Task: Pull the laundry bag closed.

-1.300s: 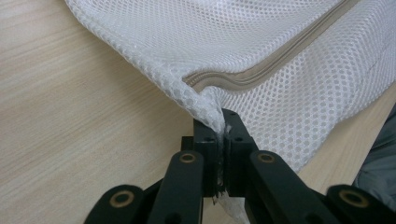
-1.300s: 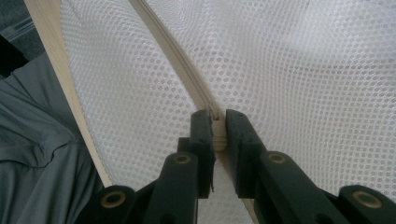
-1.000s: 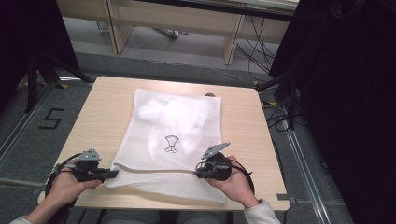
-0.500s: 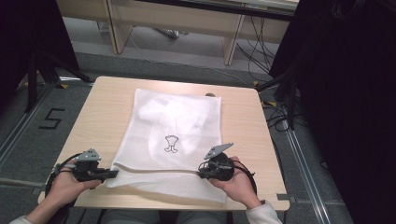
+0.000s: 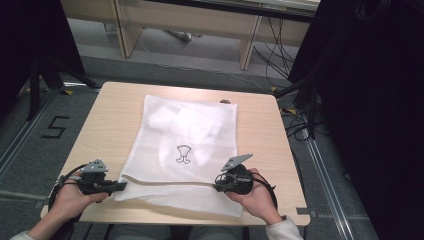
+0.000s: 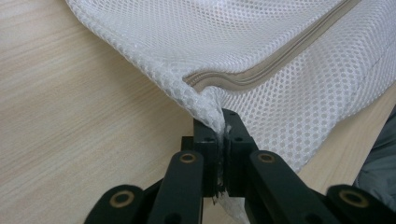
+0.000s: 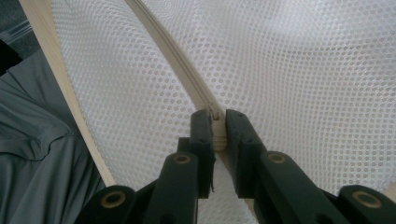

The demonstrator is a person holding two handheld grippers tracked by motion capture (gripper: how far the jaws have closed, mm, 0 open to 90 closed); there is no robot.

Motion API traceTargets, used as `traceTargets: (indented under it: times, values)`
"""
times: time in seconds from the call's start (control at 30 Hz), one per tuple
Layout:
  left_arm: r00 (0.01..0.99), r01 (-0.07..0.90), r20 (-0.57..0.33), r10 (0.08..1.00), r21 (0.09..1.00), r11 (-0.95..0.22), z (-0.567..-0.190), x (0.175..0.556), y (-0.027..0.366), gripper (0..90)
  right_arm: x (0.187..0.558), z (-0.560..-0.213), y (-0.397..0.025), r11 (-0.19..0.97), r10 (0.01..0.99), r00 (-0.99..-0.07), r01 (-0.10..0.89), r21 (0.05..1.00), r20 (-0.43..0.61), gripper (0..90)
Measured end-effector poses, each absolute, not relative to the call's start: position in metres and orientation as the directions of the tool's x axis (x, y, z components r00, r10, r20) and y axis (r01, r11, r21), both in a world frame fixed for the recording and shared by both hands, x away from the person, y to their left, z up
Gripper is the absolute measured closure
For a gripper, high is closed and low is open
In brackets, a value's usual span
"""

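One white mesh laundry bag [image 5: 187, 150] lies flat on the wooden tabletop [image 5: 115, 115], its long axis running from the person's edge toward the far edge, leaning a little to the right as it goes away. A pale bundle of cloth shows through the mesh in the far half, and a small black printed figure [image 5: 184, 154] sits near the middle of the bag. Across the near end runs a beige zipper [image 6: 280, 53], crosswise to the long axis; the strip of mesh below it reaches almost to the tabletop's near edge.

At the bag's near left corner, the left gripper [image 6: 223, 122] has its jaws pressed together on a pinch of mesh just beside the end of the zipper, the fabric puckered up between them. The left hand [image 5: 70, 197] holds it low over the tabletop. At the other end of the zipper line, the right gripper [image 7: 217, 116] is closed on the zipper, with what looks like the slider caught between its jaws, and mesh spreads out on both sides of it. The right hand [image 5: 257, 192] grips it from the near right. Grey clothing of the person shows past the tabletop edge in the right gripper view.
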State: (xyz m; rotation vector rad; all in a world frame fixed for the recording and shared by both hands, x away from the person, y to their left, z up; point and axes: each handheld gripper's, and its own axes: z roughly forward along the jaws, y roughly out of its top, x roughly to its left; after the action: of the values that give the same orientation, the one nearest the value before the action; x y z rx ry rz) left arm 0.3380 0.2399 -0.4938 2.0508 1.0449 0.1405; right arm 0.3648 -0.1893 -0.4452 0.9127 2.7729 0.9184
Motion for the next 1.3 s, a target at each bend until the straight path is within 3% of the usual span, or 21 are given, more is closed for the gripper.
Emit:
traceTargets:
  times: [1.3]
  values:
    - [0.656, 0.622, -0.24, 0.716, 0.708, -0.333, -0.494, 0.338, 0.241, 85.7, 0.362, -0.443, -0.204, 0.638, 0.585, -0.804, 0.538, 0.552, 0.107, 82.1]
